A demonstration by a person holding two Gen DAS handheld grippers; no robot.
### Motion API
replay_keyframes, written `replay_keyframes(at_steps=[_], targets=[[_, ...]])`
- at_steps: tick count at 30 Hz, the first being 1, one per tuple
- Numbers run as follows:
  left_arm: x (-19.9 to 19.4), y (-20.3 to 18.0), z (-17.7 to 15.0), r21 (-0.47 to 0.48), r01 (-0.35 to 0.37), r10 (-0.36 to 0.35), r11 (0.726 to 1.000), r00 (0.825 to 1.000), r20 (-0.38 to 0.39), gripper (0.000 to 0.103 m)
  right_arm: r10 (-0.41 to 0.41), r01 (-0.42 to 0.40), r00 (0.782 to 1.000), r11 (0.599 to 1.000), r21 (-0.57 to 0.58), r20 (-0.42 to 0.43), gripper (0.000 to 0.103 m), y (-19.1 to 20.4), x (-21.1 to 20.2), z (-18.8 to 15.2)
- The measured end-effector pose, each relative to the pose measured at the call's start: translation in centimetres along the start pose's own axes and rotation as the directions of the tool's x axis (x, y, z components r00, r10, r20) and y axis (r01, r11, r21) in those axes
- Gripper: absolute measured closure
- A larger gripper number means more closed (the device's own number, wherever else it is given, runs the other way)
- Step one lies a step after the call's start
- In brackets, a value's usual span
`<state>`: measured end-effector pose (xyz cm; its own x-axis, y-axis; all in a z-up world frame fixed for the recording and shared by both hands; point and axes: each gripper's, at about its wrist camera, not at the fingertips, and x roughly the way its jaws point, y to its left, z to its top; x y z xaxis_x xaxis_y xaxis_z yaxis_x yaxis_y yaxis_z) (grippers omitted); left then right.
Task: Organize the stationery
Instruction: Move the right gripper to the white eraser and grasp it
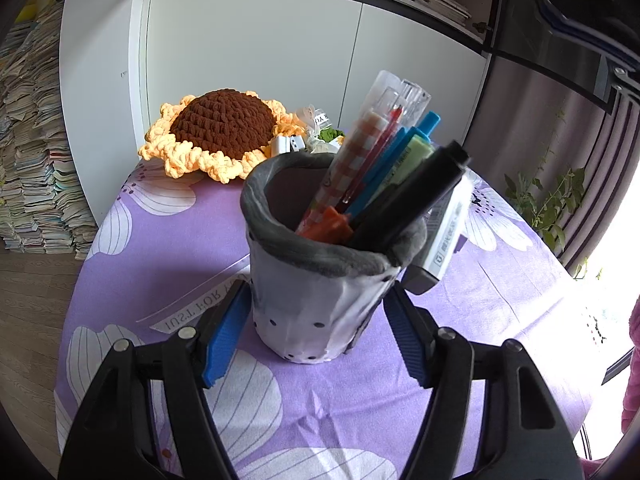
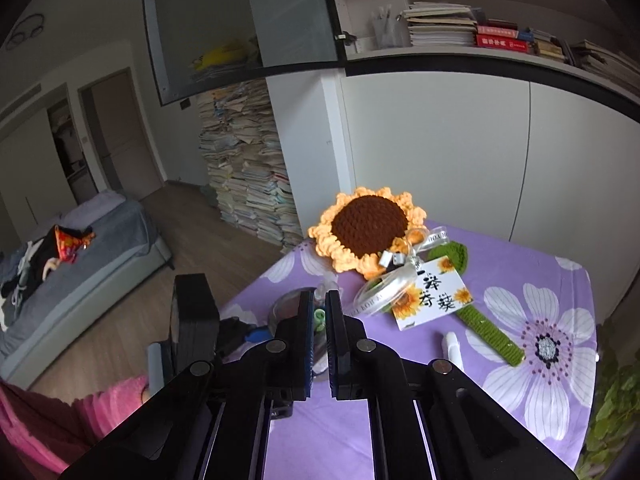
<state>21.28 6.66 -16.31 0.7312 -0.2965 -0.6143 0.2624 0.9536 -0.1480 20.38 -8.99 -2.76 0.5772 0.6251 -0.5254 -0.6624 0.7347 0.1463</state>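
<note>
In the left wrist view a soft white pen holder with a grey rim stands upright on the purple floral tablecloth. It holds several pens and markers, among them a black marker, blue pens and a checked orange pen. My left gripper has its blue pads on both sides of the holder's lower body. In the right wrist view my right gripper is above the holder's rim, its jaws nearly together around a small green-capped item. A white stick-like item lies on the cloth to the right.
A crocheted sunflower with a green stem, ribbon and a printed card lies at the far side of the table. White cabinets stand behind. Stacked books stand on the floor to the left. A plant is at the right.
</note>
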Motion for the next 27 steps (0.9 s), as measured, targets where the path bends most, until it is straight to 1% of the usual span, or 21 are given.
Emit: replay_keyframes(at_steps=[2, 5, 7, 8, 9, 10, 11, 12, 13, 14, 15, 17, 18, 20, 21, 23, 27], targets=[[-0.1, 0.1, 0.1, -0.002, 0.002, -0.002, 1.0, 1.0, -0.001, 0.036, 0.011, -0.011, 1.0, 1.0, -0.018, -0.004, 0.096, 0.9, 1.4, 1.2], [-0.1, 0.1, 0.0, -0.005, 0.005, -0.005, 1.0, 1.0, -0.003, 0.036, -0.043, 0.042, 0.999, 0.998, -0.038, -0.018, 0.096, 1.3, 2.9, 1.8], [0.0, 0.0, 0.0, -0.003, 0.004, -0.004, 1.0, 1.0, -0.004, 0.036, -0.056, 0.057, 0.997, 0.998, 0.023, -0.043, 0.096, -0.1, 3.3, 1.2], [0.0, 0.0, 0.0, -0.002, 0.003, -0.003, 1.0, 1.0, -0.004, 0.036, -0.059, 0.064, 0.995, 0.996, 0.066, -0.078, 0.096, -1.3, 3.3, 0.5], [0.0, 0.0, 0.0, -0.001, 0.002, -0.002, 1.0, 1.0, -0.004, 0.036, -0.077, 0.091, 0.987, 0.991, 0.1, -0.139, 0.096, -2.4, 3.9, -0.2], [0.0, 0.0, 0.0, 0.0, 0.002, -0.002, 1.0, 1.0, -0.004, 0.036, -0.114, 0.14, 0.972, 0.983, 0.119, -0.208, 0.096, -3.4, 4.7, -1.1], [0.1, -0.1, 0.0, 0.003, 0.002, -0.001, 1.0, 1.0, -0.004, 0.036, -0.16, 0.201, 0.948, 0.971, 0.126, -0.276, 0.096, -4.3, 5.7, -2.1], [0.1, -0.1, 0.0, 0.005, 0.002, -0.002, 1.0, 1.0, -0.004, 0.036, -0.189, 0.246, 0.923, 0.96, 0.136, -0.334, 0.096, -5.2, 6.7, -3.2], [0.2, -0.2, 0.0, 0.007, 0.002, -0.002, 1.0, 1.0, -0.005, 0.036, -0.192, 0.271, 0.902, 0.949, 0.161, -0.386, 0.096, -6.2, 7.6, -4.2], [0.2, -0.2, 0.0, 0.007, 0.002, -0.002, 1.0, 1.0, -0.005, 0.036, -0.177, 0.284, 0.886, 0.938, 0.199, -0.429, 0.096, -7.1, 8.4, -5.1], [0.2, -0.2, 0.0, 0.006, 0.003, -0.003, 1.0, 1.0, -0.005, 0.036, -0.151, 0.287, 0.875, 0.926, 0.243, -0.46, 0.096, -7.9, 9.0, -5.8], [0.3, -0.1, 0.0, 0.004, 0.004, -0.004, 1.0, 1.0, -0.006, 0.036, -0.103, 0.287, 0.865, 0.904, 0.318, -0.49, 0.096, -8.9, 9.9, -6.7], [0.3, -0.1, 0.0, 0.004, 0.003, -0.003, 1.0, 1.0, -0.006, 0.036, -0.096, 0.296, 0.86, 0.893, 0.338, -0.501, 0.096, -9.2, 10.2, -7.0], [0.3, -0.2, 0.0, 0.003, 0.002, -0.002, 1.0, 1.0, -0.005, 0.035, -0.089, 0.318, 0.848, 0.875, 0.365, -0.523, 0.092, -9.7, 10.6, -7.4], [0.3, -0.2, 0.0, 0.003, 0.002, -0.002, 1.0, 1.0, -0.005, 0.035, -0.079, 0.321, 0.843, 0.868, 0.38, -0.532, 0.09, -9.8, 10.7, -7.6], [0.2, -0.1, 0.0, -0.001, -0.006, 0.006, 1.0, 1.0, -0.002, 0.036, -0.06, 0.329, 0.835, 0.851, 0.409, -0.547, 0.083, -10.1, 11.0, -8.0], [0.0, 0.8, 0.1, -0.046, -0.056, 0.056, 0.997, 0.998, 0.012, 0.036, -0.042, 0.338, 0.833, 0.829, 0.446, -0.552, 0.08, -10.1, 11.5, -8.2]])
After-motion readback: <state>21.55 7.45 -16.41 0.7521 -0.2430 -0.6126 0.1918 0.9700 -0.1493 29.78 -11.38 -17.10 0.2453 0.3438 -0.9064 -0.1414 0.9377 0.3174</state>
